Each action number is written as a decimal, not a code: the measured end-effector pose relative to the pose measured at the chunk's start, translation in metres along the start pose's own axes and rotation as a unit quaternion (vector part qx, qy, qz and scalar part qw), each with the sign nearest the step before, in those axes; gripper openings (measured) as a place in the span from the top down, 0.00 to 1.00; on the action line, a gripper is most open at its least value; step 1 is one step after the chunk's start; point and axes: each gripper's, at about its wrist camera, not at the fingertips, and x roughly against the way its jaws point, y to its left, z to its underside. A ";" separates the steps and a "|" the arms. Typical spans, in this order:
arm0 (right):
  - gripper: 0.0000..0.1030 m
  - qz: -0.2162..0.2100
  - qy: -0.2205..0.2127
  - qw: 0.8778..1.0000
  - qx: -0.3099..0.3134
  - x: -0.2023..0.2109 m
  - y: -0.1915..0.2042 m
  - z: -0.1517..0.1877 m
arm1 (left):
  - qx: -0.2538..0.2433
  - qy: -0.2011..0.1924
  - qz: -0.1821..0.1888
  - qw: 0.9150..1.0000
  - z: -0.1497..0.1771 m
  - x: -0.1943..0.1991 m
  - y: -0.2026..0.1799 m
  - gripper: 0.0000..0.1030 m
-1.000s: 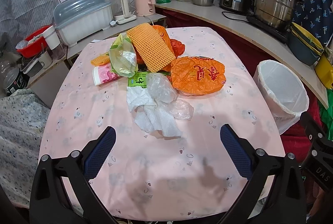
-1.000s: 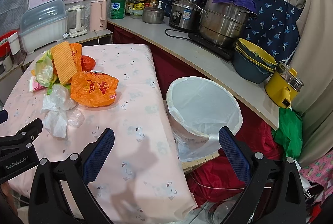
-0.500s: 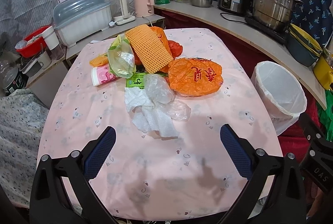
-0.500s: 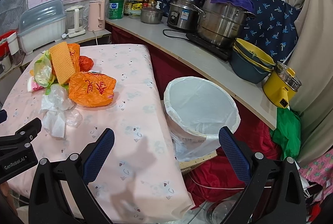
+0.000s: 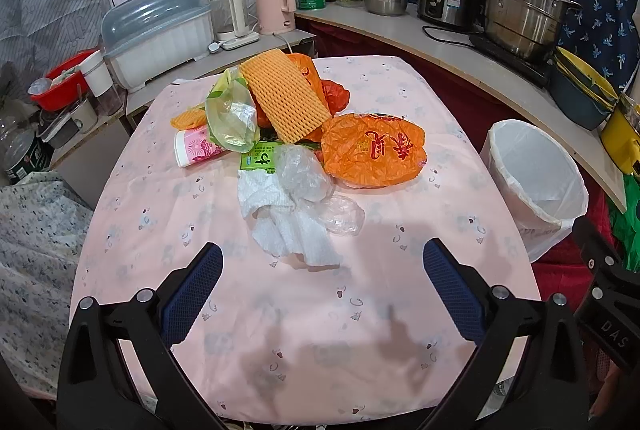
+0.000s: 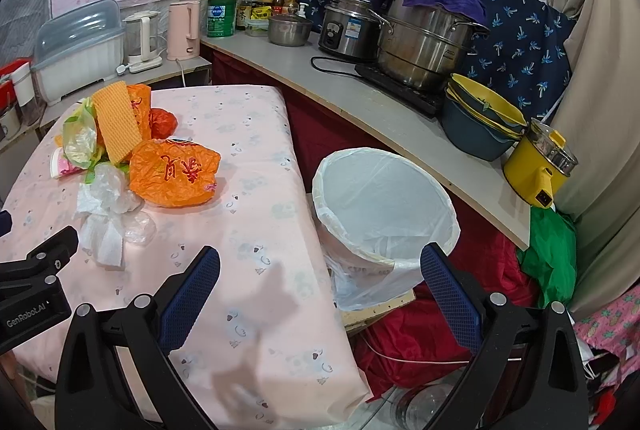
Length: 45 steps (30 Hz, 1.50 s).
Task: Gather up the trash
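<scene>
A pile of trash lies on the pink table [image 5: 304,310]: an orange plastic bag [image 5: 372,150], an orange foam net [image 5: 284,96], a green-clear bag [image 5: 232,118], a pink paper cup [image 5: 196,150], white tissue [image 5: 288,226] and clear plastic [image 5: 304,172]. My left gripper [image 5: 322,276] is open and empty, just short of the tissue. My right gripper [image 6: 320,280] is open and empty, over the table's right edge and the bin's near rim. A white-lined trash bin [image 6: 384,202] stands beside the table [image 6: 256,214]; the orange bag [image 6: 174,172] also shows in this view.
A counter [image 6: 360,102] runs behind the bin with steel pots [image 6: 424,42], stacked bowls [image 6: 480,126] and a yellow cooker [image 6: 540,166]. Kettles [image 5: 276,4] and a dish box [image 5: 156,30] stand on a shelf behind the table. Red and green cloth [image 6: 548,262] lie on the floor.
Both views have shifted slightly; the trash pile and bin sit a little nearer and lower in frame. Both grippers stay open and empty.
</scene>
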 end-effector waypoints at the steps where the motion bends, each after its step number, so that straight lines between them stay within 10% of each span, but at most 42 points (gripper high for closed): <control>1: 0.07 0.000 0.000 1.000 0.000 0.000 0.000 0.000 | 0.000 0.000 0.000 1.000 0.000 0.000 -0.001 0.07; 45: 0.07 -0.010 0.004 1.000 0.006 -0.018 0.016 -0.008 | 0.024 0.012 0.013 1.000 -0.005 -0.030 0.029 0.07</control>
